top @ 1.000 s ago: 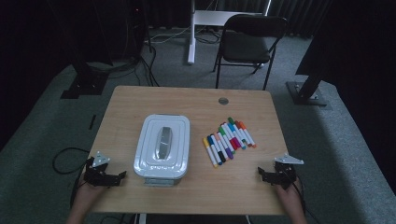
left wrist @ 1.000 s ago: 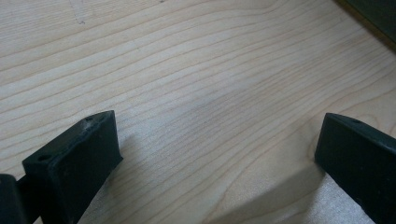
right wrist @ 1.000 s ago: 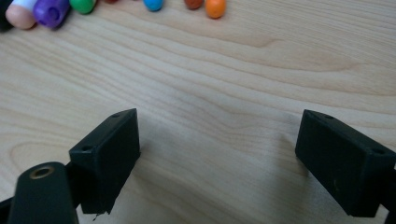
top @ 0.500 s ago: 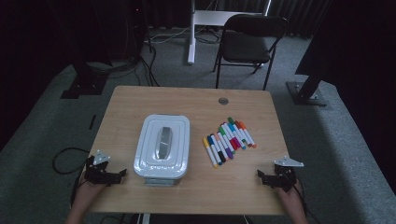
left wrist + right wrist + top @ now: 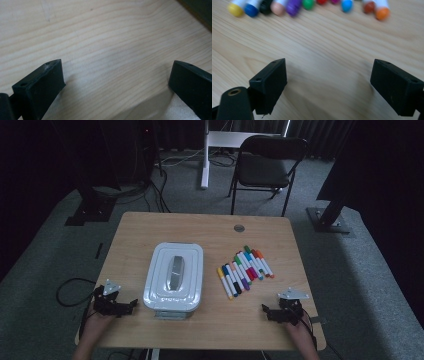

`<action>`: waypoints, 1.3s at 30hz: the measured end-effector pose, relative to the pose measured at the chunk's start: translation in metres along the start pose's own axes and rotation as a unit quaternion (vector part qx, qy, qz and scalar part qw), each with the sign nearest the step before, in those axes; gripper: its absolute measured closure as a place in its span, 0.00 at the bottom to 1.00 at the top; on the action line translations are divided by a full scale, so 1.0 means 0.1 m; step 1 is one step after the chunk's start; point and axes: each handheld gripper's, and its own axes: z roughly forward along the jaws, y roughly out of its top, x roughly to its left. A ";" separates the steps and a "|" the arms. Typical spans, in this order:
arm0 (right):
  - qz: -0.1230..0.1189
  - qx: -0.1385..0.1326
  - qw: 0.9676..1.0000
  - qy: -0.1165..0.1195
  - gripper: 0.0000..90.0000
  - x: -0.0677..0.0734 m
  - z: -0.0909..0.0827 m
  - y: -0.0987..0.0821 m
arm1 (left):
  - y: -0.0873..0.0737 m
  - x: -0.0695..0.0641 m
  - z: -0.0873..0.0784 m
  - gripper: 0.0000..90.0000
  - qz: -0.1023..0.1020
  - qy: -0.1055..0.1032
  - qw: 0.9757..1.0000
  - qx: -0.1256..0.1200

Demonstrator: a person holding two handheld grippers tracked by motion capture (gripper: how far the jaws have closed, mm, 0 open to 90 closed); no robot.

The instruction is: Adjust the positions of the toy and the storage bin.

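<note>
A white lidded box [image 5: 173, 277] with a grey handle on its lid sits left of centre on the wooden table [image 5: 150, 230]. A row of several coloured markers [image 5: 245, 270] lies to its right. My left gripper [image 5: 132, 303] rests at the front left with its jaws pointing at the box, open, and only bare wood lies between them [image 5: 117, 75]. At the front right, my right gripper [image 5: 265, 310] is open too. In the right gripper view [image 5: 328, 75] the marker caps [image 5: 294, 5] line the top edge, well beyond the jaws.
A small round grommet [image 5: 239, 228] is set near the table's far edge. A black chair [image 5: 265, 165] stands behind the table on grey carpet. Stand bases and cables lie on the floor at both sides. A hand holds each gripper at the table's front edge.
The right gripper has drifted slightly toward the table's front edge and a little left. The left gripper has barely moved. Box and markers are as before.
</note>
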 end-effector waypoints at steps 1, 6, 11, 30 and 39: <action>-0.010 -0.004 1.000 0.007 0.15 0.07 0.02 0.08 | 0.01 0.01 0.01 0.01 -0.002 0.001 1.000 0.002; -0.020 -0.015 0.999 0.022 0.15 0.18 0.08 0.25 | 0.07 0.03 0.04 0.01 -0.004 -0.007 1.000 0.000; -0.030 -0.028 0.999 0.034 0.15 0.28 0.18 0.47 | 0.15 0.02 0.07 0.01 0.002 -0.011 1.000 -0.002; -0.073 -0.044 0.994 0.070 0.15 0.66 0.72 1.25 | 0.45 0.04 0.22 0.01 0.016 -0.025 1.000 -0.011; -0.071 -0.039 0.993 0.083 0.15 0.84 0.95 1.48 | 0.56 0.06 0.30 0.01 0.015 -0.032 0.999 -0.014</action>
